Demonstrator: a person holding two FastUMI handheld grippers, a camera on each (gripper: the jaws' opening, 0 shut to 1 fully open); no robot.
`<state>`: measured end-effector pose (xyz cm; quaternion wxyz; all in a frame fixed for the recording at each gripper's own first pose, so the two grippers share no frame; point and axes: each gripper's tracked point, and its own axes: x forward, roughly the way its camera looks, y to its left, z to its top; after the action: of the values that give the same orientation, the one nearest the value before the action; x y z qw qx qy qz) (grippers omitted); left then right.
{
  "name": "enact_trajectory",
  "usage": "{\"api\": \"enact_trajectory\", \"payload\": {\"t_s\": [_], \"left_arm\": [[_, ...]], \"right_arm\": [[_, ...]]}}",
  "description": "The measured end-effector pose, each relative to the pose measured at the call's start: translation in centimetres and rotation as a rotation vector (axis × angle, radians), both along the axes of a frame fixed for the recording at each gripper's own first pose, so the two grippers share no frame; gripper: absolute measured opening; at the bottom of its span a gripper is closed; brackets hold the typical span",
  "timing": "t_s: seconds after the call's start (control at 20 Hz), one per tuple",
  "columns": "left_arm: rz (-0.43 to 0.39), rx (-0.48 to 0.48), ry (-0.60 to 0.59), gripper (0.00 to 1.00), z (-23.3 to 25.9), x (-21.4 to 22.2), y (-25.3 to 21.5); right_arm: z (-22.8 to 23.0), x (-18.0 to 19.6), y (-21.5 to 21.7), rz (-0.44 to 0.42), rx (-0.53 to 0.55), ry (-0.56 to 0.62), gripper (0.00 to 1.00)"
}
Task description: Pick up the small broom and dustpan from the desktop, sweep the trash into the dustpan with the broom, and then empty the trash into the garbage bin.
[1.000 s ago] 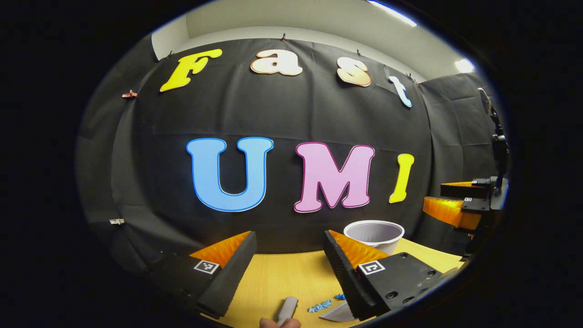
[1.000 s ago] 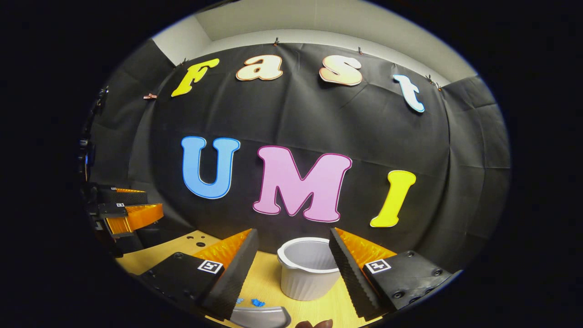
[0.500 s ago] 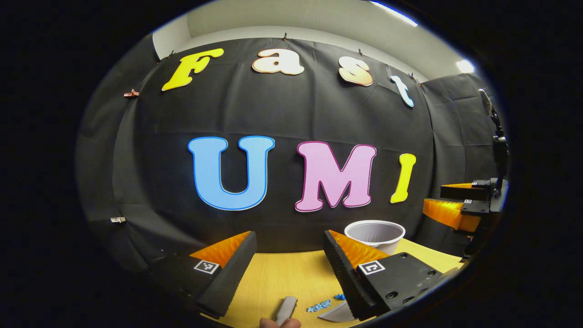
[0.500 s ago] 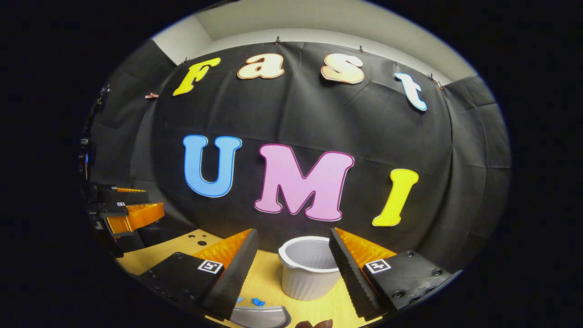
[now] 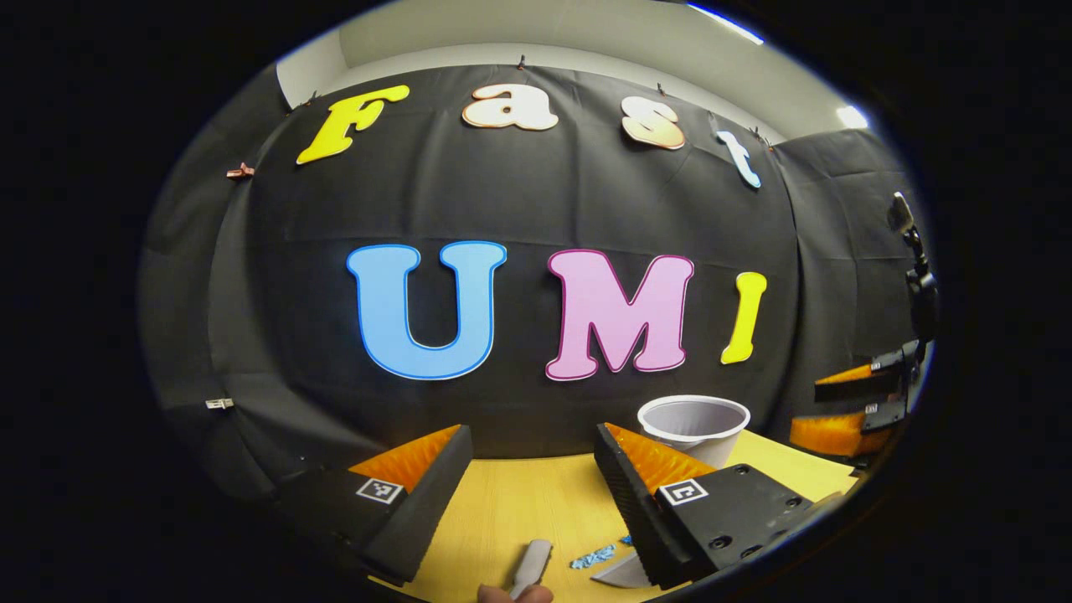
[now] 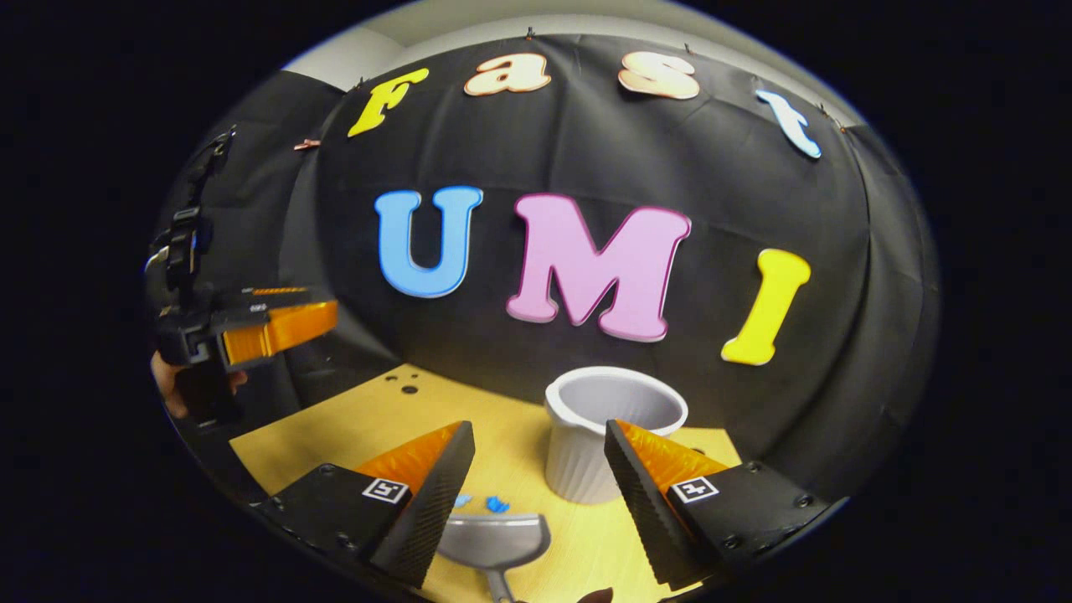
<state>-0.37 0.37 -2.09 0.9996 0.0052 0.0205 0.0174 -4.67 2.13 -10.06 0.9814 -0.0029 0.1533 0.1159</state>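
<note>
In the left gripper view my left gripper (image 5: pixel 532 469) stands open above the yellow desktop (image 5: pixel 519 502), nothing between its fingers. Below it lie a grey handle (image 5: pixel 530 565), blue trash scraps (image 5: pixel 593 555) and a corner of the grey dustpan (image 5: pixel 615 574). The white ribbed garbage bin (image 5: pixel 693 423) stands at the back right, with the right gripper (image 5: pixel 854 402) beyond it. In the right gripper view my right gripper (image 6: pixel 536 469) is open over the dustpan (image 6: pixel 494 540). Blue scraps (image 6: pixel 490 503) lie just past the pan, and the bin (image 6: pixel 611 435) stands close behind.
The desktop (image 6: pixel 377 427) has small holes near its far left part. At the left of the right gripper view, a hand (image 6: pixel 172 394) holds the left gripper (image 6: pixel 251 331) above the table edge. Black cloth walls close off the back and sides.
The right gripper has tipped downward and moved in, so the dustpan, bin and desktop show more fully. The left gripper has barely moved.
</note>
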Motion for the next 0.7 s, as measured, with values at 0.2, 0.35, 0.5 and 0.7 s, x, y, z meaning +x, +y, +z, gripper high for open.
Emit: {"api": "enact_trajectory", "payload": {"t_s": [0.2,0.35,0.5,0.7], "left_arm": [[0.002,-0.010,0.020,0.95,-1.1,-0.3,0.3],[0.007,-0.018,0.037,0.95,-2.1,-0.6,0.7],[0.027,-0.034,0.045,0.95,-2.6,-1.1,1.9],[0.047,-0.044,0.061,0.95,-3.4,-1.7,3.2]], "right_arm": [[-7.2,-3.7,0.3,0.079,-0.060,0.179,0.98],[-13.3,-6.0,1.1,0.124,-0.081,0.346,0.97],[-18.4,-8.2,2.3,0.139,-0.054,0.520,0.97],[-24.8,-9.4,1.8,0.122,-0.093,0.707,0.97]]}}
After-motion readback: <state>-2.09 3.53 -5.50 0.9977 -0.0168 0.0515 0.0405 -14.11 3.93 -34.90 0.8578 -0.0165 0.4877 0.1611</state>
